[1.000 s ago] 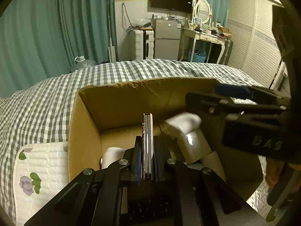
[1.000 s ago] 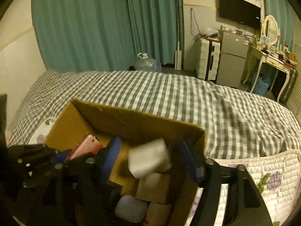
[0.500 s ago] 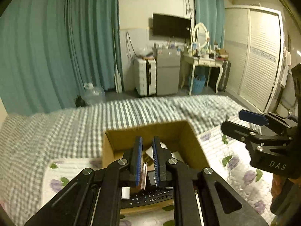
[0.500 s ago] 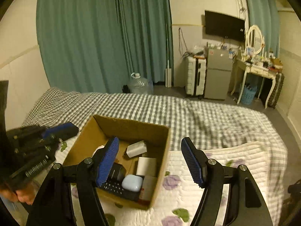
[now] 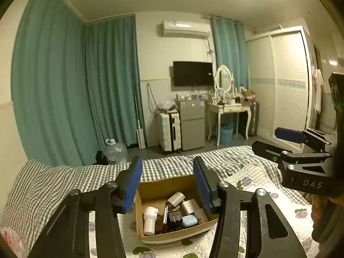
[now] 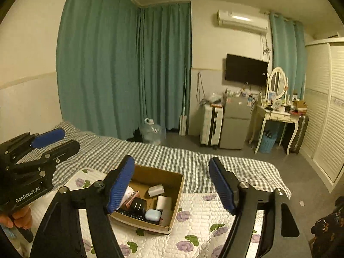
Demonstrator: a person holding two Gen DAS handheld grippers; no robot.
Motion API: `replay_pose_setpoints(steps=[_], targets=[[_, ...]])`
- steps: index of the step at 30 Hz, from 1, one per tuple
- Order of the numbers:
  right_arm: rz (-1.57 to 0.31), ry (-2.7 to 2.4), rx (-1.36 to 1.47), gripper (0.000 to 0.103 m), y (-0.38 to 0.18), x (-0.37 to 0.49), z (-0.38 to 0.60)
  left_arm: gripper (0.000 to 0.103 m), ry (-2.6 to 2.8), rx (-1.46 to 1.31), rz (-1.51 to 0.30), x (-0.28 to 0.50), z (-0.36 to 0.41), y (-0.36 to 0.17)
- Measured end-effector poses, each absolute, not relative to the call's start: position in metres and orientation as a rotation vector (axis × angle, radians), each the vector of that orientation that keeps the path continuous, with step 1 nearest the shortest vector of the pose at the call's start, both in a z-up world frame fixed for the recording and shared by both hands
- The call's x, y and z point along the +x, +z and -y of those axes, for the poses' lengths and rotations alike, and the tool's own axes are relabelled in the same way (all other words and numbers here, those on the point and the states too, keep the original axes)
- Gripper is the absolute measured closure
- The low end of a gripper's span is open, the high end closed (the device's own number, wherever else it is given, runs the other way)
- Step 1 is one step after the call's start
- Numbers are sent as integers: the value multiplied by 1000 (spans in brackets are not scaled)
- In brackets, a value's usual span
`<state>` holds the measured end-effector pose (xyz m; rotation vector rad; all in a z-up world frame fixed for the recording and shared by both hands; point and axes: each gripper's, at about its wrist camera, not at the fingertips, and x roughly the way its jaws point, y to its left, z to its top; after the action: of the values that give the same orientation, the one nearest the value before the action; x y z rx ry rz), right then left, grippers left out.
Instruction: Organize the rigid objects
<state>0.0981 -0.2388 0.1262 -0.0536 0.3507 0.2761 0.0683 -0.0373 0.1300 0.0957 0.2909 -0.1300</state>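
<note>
Teal curtains (image 5: pixel 64 90) back the checked bed (image 6: pixel 167 154). At lower centre of both frames, your open brown cardboard box (image 5: pixel 150 188) rests on the floral white quilt (image 6: pixel 204 219), holding chargers and a pale blue case (image 6: pixel 152 215). Your left gripper (image 5: pixel 167 185) and right gripper (image 6: pixel 172 185) hang released above it, jaws spread, empty.

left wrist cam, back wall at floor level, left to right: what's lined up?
water jug → white suitcase → mini fridge → dressing table → dark suitcase → wardrobe
</note>
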Motion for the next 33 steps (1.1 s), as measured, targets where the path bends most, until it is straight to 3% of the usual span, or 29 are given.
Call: replay_pose_setpoints(steps=[3,7,16,23,33], targets=[[-329,280,-27,20,128,88,237,40,-108,77,-257,59,29,128],[-291,279,-21,0,125,82,228,34,-64,61,-231,59,19,117],[-170,221,-4,0,59,75,210,32,-3,20,-251,64,1,48],[-340,196,27,0,-14,110,213,32,41,29,-275,72,-2,6],[-333,156,36,0,-21,106,215,32,48,40,-317,76,0,-11]])
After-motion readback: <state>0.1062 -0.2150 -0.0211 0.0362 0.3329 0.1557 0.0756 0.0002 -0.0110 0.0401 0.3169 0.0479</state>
